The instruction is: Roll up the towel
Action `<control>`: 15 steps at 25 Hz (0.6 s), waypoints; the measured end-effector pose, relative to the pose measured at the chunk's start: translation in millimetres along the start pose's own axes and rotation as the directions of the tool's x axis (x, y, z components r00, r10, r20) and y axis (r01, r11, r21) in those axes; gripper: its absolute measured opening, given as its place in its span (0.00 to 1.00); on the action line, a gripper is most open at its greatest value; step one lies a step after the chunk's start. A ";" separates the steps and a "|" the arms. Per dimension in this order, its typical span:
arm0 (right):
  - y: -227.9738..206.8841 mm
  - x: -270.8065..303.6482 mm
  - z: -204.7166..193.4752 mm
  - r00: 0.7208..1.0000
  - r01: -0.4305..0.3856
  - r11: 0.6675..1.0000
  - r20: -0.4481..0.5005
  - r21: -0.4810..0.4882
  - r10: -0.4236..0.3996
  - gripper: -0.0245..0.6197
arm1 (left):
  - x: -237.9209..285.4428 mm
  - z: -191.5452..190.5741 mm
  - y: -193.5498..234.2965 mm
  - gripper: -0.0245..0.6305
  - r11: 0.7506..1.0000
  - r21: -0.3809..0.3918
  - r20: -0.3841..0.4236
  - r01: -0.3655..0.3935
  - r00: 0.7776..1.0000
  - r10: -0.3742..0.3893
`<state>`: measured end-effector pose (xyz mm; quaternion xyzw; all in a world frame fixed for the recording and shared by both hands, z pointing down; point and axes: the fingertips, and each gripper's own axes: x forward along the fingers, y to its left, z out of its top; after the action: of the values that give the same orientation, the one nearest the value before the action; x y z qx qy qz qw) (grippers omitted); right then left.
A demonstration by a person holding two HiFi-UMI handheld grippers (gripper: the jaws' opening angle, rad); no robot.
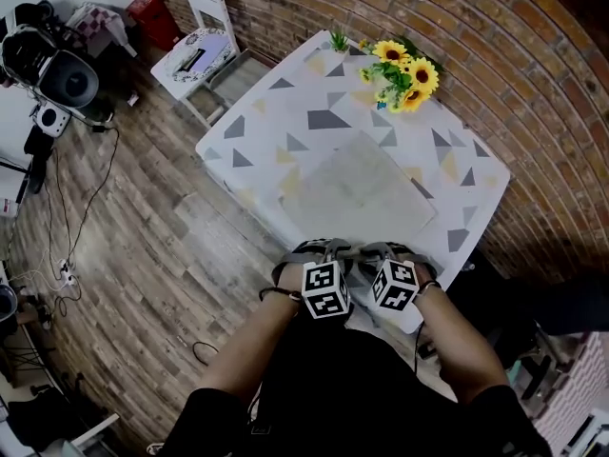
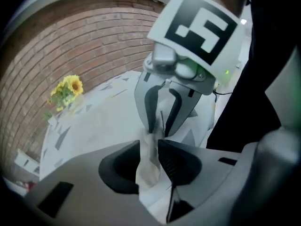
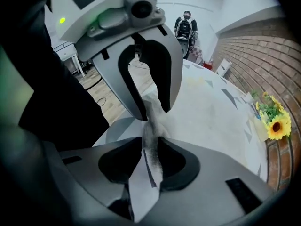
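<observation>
A pale towel lies flat on the table, which is covered by a triangle-patterned cloth. Both grippers sit side by side at the towel's near edge, by the table's front edge. A bunched fold of towel fills the gap between the jaws of my left gripper, whose pads press on it. My right gripper pinches the same edge of towel right beside it. Each gripper faces the other closely, tips almost meeting. In the head view the left gripper and right gripper hide the held edge.
Sunflowers and a small plant stand at the table's far end by the brick wall. A white chair stands beyond the far left corner. Cables and equipment lie on the wooden floor at left.
</observation>
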<state>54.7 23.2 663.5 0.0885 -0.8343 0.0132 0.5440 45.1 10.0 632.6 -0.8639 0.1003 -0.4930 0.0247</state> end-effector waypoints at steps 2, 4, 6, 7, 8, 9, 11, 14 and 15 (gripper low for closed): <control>0.7 -0.4 -0.2 1.000 -0.017 1.000 0.009 0.023 0.017 0.22 | -0.3 4.0 -7.0 0.24 0.997 0.073 -0.006 -0.008 1.000 0.008; -1.2 -0.9 0.1 1.000 -0.016 0.999 0.015 0.040 0.015 0.12 | 6.4 2.5 -14.7 0.24 0.992 0.129 -0.034 0.008 0.999 -0.003; -1.6 -2.0 1.4 1.000 -0.026 0.998 0.018 0.061 0.025 0.10 | 14.0 -2.1 -18.0 0.24 0.988 0.154 -0.064 0.020 0.998 -0.010; -0.3 -3.5 2.5 0.999 -0.041 0.997 0.020 0.071 0.039 0.10 | 16.3 -3.8 -17.8 0.24 0.988 0.153 -0.071 0.022 0.997 -0.011; 1.7 -5.8 3.8 0.998 -0.058 0.995 0.024 0.082 0.057 0.09 | 17.3 -4.9 -17.3 0.24 0.989 0.148 -0.074 0.024 0.997 -0.013; 4.2 -8.8 5.2 0.997 -0.079 0.993 0.029 0.093 0.076 0.09 | 17.3 -5.6 -17.3 0.24 0.990 0.140 -0.074 0.029 0.997 -0.019; 8.7 -14.7 6.9 0.992 -0.119 0.986 0.042 0.116 0.115 0.09 | 15.9 -6.4 -20.6 0.18 0.992 0.114 -0.068 0.057 0.996 -0.049; 7.2 -19.4 5.2 0.992 -0.125 0.983 0.044 0.133 0.120 0.10 | 15.1 -5.4 -25.6 0.13 0.994 0.035 -0.043 0.105 0.994 -0.103; 4.4 -19.8 5.0 0.993 -0.115 0.984 0.044 0.137 0.110 0.10 | 15.6 -5.4 -25.9 0.12 0.993 0.010 -0.040 0.119 0.992 -0.119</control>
<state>57.3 29.5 643.8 0.0792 -0.8448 0.1007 0.5196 52.0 32.6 652.2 -0.8584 0.0459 -0.5109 -0.0012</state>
